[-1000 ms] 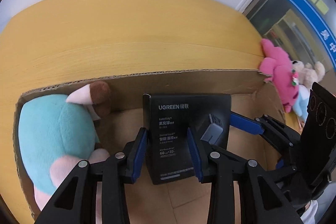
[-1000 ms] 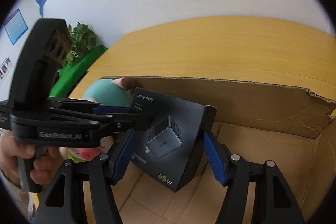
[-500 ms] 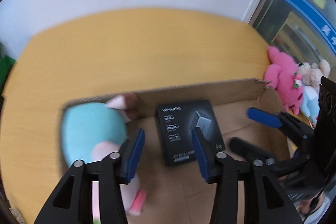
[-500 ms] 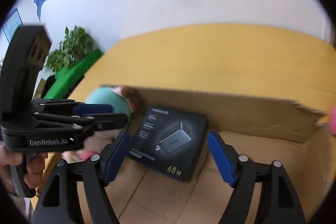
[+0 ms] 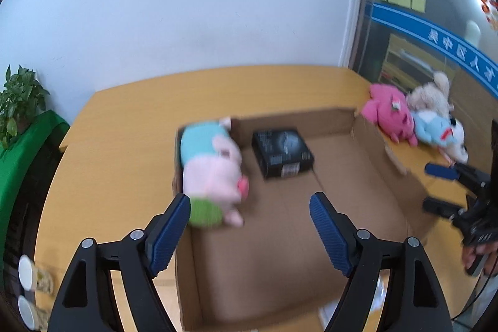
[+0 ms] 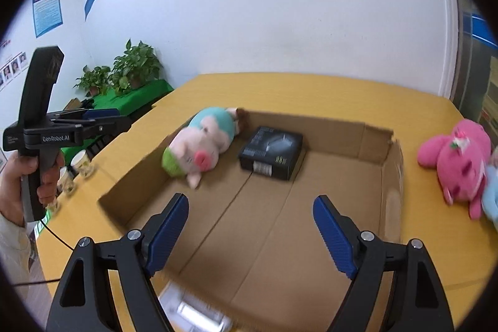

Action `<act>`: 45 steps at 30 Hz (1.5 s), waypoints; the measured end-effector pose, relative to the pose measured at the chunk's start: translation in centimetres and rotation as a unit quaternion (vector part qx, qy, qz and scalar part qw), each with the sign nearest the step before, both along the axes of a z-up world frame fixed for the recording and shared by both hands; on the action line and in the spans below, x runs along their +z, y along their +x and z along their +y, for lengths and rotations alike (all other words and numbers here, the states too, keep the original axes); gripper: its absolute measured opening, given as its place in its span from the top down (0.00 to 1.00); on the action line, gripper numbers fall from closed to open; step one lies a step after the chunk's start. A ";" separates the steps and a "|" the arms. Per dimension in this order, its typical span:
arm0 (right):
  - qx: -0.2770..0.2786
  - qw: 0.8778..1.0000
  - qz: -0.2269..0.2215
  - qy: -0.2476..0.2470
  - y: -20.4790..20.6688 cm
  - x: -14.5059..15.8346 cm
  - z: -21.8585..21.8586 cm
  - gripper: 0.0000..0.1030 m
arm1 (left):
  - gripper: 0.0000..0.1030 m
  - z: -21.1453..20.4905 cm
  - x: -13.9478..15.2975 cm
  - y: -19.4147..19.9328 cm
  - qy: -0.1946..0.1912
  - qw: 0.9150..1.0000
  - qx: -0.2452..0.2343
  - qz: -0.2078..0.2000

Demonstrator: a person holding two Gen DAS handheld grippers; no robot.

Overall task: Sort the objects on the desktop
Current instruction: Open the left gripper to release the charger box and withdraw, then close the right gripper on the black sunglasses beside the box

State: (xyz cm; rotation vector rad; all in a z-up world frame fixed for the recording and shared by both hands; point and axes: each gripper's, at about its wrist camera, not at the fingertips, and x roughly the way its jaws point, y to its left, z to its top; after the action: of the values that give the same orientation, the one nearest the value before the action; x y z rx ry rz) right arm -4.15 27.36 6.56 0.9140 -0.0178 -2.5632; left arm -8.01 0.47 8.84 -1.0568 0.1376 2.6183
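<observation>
Cardboard box: charger box beyond both hand-held grippers

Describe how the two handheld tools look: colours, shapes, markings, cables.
Both match. The left tool and right tool have black angular arms with triangular cut-outs and silver rivets, ending in blue ribbed pads. Seen from the right camera, the left tool has a black pistol grip, white "GenRobot.AI" lettering and a thin black cable trailing below the hand.

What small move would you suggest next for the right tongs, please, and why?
Probably swing the right tongs toward the pink plush. The tongs are open and empty, the black box and pig plush already lie in the cardboard box, and the pink plush sits outside on the table.
</observation>
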 end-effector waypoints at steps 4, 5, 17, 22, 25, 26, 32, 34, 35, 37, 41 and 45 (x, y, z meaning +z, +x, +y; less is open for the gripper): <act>0.028 1.000 0.002 0.002 3.3 -1.3 -1.1 0.20 | 0.21 -0.9 -3.5 3.4 -0.005 0.999 -0.015 -0.029; 0.047 0.999 -0.006 -0.006 4.6 -1.9 -1.3 0.20 | 0.21 -1.2 -4.2 3.9 -0.005 0.999 -0.012 -0.034; 0.030 0.999 -0.033 -0.010 6.0 -4.8 0.4 0.20 | 0.21 -4.1 -9.7 4.1 0.035 0.995 0.019 -0.097; 0.034 0.998 -0.048 0.005 5.7 -6.0 1.1 0.20 | 0.21 -3.9 -9.8 4.7 0.030 0.995 0.025 -0.089; 0.049 0.997 -0.051 0.003 6.9 -6.7 1.8 0.20 | 0.21 -3.9 -8.9 5.4 0.031 0.996 0.029 -0.082; 0.049 0.997 -0.053 0.002 7.2 -6.9 2.2 0.20 | 0.21 -3.9 -8.5 5.8 0.036 0.996 0.028 -0.078; 0.029 0.997 -0.070 0.026 7.2 -8.3 6.4 0.20 | 0.21 -2.5 -6.7 9.0 0.059 0.997 0.007 -0.047; 0.024 0.996 -0.073 0.039 5.9 -8.8 7.2 0.20 | 0.21 -1.5 -6.6 9.7 0.060 0.997 -0.005 -0.044; 0.023 0.996 -0.075 0.045 5.2 -9.2 7.5 0.20 | 0.21 -1.1 -6.7 10.0 0.062 0.997 -0.009 -0.045; 0.029 0.994 -0.091 0.047 4.0 -10.1 7.7 0.20 | 0.21 -0.3 -6.9 10.5 0.069 0.996 -0.015 -0.049; 0.043 0.991 -0.123 0.040 3.7 -12.6 6.9 0.18 | 0.21 0.5 -7.7 11.3 0.071 0.995 -0.022 -0.064; 0.071 0.987 -0.140 0.027 5.9 -13.5 5.8 0.18 | 0.21 1.0 -8.4 11.9 0.072 0.994 -0.030 -0.075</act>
State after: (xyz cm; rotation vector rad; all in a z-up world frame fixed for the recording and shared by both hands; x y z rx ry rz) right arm 1.79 33.12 -6.89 1.2427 0.0350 -2.2971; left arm 3.90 1.45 0.44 -1.1726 -0.0526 2.4429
